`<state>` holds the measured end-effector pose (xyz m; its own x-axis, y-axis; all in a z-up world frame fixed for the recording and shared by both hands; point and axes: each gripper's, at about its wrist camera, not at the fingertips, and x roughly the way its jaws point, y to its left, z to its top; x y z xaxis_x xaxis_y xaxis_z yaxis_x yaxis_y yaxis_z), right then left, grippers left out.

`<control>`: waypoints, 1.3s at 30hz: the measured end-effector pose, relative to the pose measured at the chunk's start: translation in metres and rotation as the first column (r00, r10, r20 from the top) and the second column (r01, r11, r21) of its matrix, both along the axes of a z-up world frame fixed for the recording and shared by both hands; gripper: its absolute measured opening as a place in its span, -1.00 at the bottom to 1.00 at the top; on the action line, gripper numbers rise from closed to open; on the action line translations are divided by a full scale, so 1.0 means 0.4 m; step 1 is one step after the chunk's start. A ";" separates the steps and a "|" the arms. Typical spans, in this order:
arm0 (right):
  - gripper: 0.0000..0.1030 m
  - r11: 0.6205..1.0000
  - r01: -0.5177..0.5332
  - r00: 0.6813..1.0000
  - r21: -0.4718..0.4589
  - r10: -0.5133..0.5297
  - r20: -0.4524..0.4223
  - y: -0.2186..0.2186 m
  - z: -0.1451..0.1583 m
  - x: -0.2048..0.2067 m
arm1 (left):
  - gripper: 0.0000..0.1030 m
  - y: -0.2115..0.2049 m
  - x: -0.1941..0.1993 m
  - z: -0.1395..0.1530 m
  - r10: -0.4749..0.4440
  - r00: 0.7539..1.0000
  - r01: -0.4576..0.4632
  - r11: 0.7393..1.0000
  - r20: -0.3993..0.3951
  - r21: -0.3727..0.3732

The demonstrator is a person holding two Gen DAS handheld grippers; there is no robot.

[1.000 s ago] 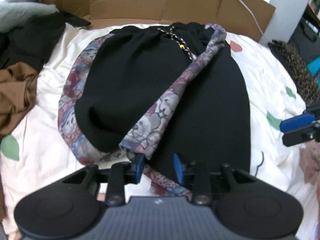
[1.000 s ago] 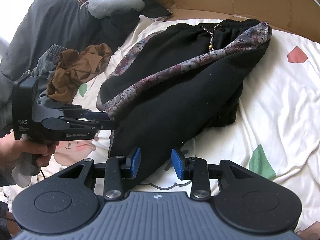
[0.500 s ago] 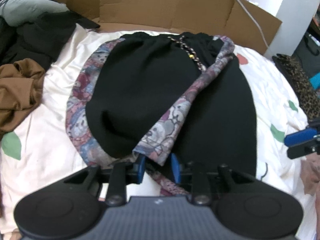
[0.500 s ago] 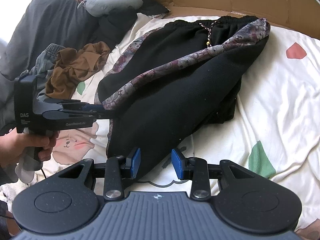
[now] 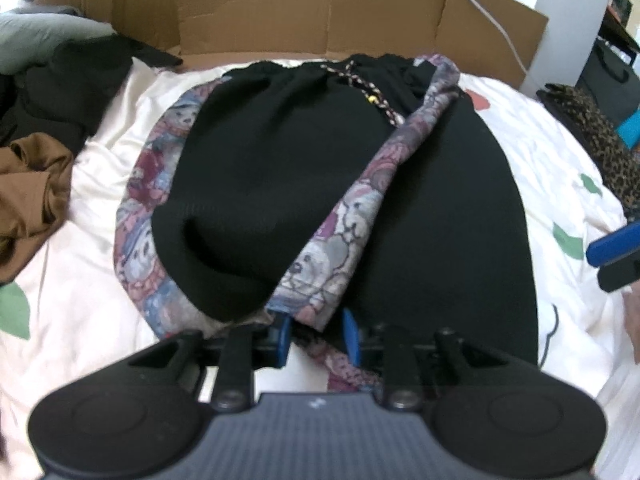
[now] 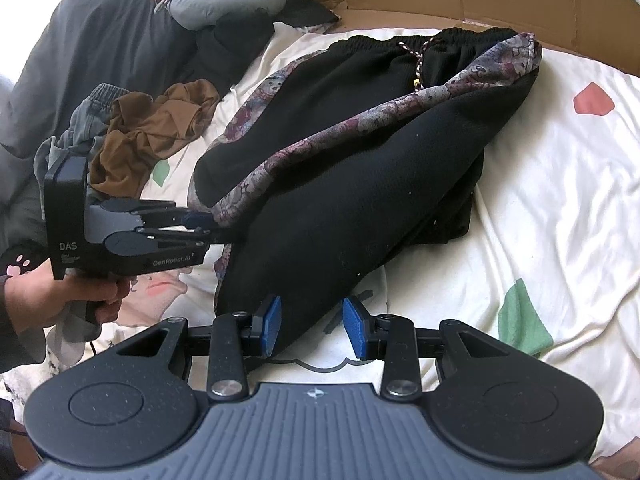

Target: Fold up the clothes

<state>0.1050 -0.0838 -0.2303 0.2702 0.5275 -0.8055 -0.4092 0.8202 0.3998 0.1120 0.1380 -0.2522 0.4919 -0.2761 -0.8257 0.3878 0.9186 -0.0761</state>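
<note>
Black knit trousers (image 5: 280,184) with bear-print side panels are lying on the cream bedsheet (image 5: 80,280), waistband toward the cardboard (image 5: 280,8) at the far edge; one leg is resting doubled across the other, so the printed panel (image 5: 352,216) is running diagonally over the black cloth.

We are holding the left gripper (image 5: 314,330) at the near hem; its blue pads are standing apart, with the printed hem lying between them; whether they are biting the cloth we cannot tell, since the hem is hiding the contact. From the right wrist view the left gripper (image 6: 208,224) is reaching flat and low into the hem's edge, which we are reading as keeping the layers from sliding.

We are keeping the right gripper (image 6: 310,324) spread, pads clear of each other, with the black corner (image 6: 288,280) of the lower leg lying between them but not pinched; it is sitting at the opposite near corner, presumably so both corners can be moved together.

Brown garment (image 6: 160,128) and grey pillows (image 6: 100,40) are lying well to the left, apart from the trousers.

We are judging a fold across the length as likely, though one stage is not settled over another.
</note>
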 end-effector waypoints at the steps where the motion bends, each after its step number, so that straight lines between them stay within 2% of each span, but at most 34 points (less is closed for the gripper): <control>1: -0.19 1.000 0.000 1.000 -0.001 0.000 -0.001 0.000 -0.002 0.000 | -0.44 0.002 0.000 -0.003 -0.002 1.000 0.002 1.000 0.006 -0.005; 3: -0.19 1.000 0.001 1.000 -0.002 -0.001 -0.004 -0.001 -0.005 0.000 | -0.46 0.004 0.003 -0.014 -0.010 1.000 0.010 1.000 0.003 -0.009; 4: -0.19 1.000 0.001 1.000 -0.002 -0.001 -0.004 0.000 -0.005 0.000 | -0.55 0.006 0.005 -0.015 -0.008 1.000 0.008 1.000 -0.004 -0.020; 5: -0.19 1.000 0.001 1.000 -0.001 -0.001 -0.003 0.000 -0.005 0.000 | -0.73 0.009 0.006 -0.015 -0.007 1.000 0.007 1.000 -0.011 -0.031; 10: -0.19 1.000 0.006 1.000 0.011 -0.006 0.005 -0.004 0.002 0.002 | -0.84 0.020 0.001 0.038 -0.009 0.997 -0.004 0.985 -0.074 -0.173; 14: -0.19 0.999 0.025 1.000 0.045 -0.025 -0.004 -0.011 0.010 0.005 | -0.89 0.029 -0.004 0.081 -0.018 0.992 -0.018 0.959 -0.124 -0.284; 18: -0.19 0.994 0.043 0.999 0.096 -0.040 -0.024 -0.017 0.017 0.005 | -0.91 -0.001 -0.036 0.114 -0.093 0.983 0.026 0.921 -0.156 -0.390; 23: -0.19 0.986 0.064 0.997 0.151 -0.055 -0.059 -0.029 0.020 0.005 | -0.92 -0.049 -0.062 0.134 -0.172 0.975 0.096 0.898 -0.141 -0.430; 29: -0.19 0.949 0.140 0.980 0.282 -0.092 -0.174 -0.068 0.009 0.011 | -0.94 -0.079 -0.088 0.146 -0.259 0.956 0.163 0.859 -0.136 -0.486; 33: -0.21 0.923 0.182 0.963 0.338 -0.099 -0.250 -0.076 -0.014 0.007 | -0.95 -0.094 -0.108 0.155 -0.313 0.941 0.203 0.824 -0.126 -0.529; 39: -0.23 0.893 0.249 0.929 0.376 -0.111 -0.353 -0.088 -0.059 -0.004 | -0.95 -0.110 -0.128 0.149 -0.354 0.926 0.221 0.791 -0.133 -0.570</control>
<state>0.1034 -0.1188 -0.2539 0.1620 0.7930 -0.5873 -0.0664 0.6026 0.7953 0.0607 0.0939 -0.1926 0.1408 -0.8044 -0.5772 0.5387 0.5514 -0.6370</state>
